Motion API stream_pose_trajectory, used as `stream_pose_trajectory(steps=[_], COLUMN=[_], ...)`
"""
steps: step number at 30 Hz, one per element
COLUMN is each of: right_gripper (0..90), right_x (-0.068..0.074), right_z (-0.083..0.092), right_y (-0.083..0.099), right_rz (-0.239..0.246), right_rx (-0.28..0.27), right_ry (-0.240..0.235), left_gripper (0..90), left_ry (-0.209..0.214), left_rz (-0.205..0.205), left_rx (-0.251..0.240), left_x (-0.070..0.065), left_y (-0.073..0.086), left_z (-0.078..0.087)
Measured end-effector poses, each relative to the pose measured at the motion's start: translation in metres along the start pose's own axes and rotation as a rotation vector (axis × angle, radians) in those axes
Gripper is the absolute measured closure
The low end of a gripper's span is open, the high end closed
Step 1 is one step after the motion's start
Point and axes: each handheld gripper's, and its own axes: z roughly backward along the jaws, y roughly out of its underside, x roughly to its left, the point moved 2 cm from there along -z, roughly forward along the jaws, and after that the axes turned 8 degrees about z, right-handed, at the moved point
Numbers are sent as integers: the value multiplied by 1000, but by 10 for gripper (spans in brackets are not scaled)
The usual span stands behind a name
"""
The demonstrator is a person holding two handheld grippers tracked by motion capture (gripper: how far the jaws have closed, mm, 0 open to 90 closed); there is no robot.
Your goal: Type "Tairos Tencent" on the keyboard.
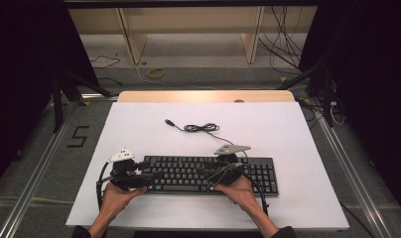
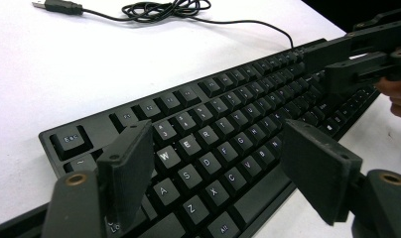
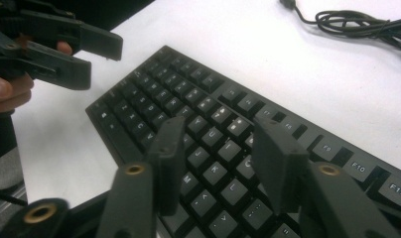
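The keyboard (image 1: 208,174) lies lengthwise across me, directly beneath both my grippers. My left gripper (image 2: 216,171) hangs released over its left-end keys; my right gripper (image 3: 216,163) hangs partly open and empty over the middle keys.

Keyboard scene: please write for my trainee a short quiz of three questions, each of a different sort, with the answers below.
1. True or false: the keyboard lies on the white table with its plug pushed into a socket.
2. Which is nearer to the Esc key? A) the left gripper B) the right gripper C) the coiled cable
3. Fill in: the jaws of both grippers stand ____ above the keys, with nothing between them.

Key
1. False: the plug lies loose on the table.
2. A.
3. Open.
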Motion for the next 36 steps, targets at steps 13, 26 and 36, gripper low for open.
stream_pose_trajectory(steps=[13, 26, 36], right_gripper=[420, 342, 326], right_x=[0, 2, 5], right_z=[10, 23, 29], right_y=[4, 11, 14], right_rz=[10, 7, 6], right_rx=[-23, -40, -53], right_ry=[16, 23, 15], left_gripper=[358, 678, 880], left_ry=[-45, -53, -65], left_rz=[14, -40, -79], left_rx=[56, 145, 176], left_x=[6, 3, 2], left_y=[-4, -3, -3], left_z=[-6, -18, -21])
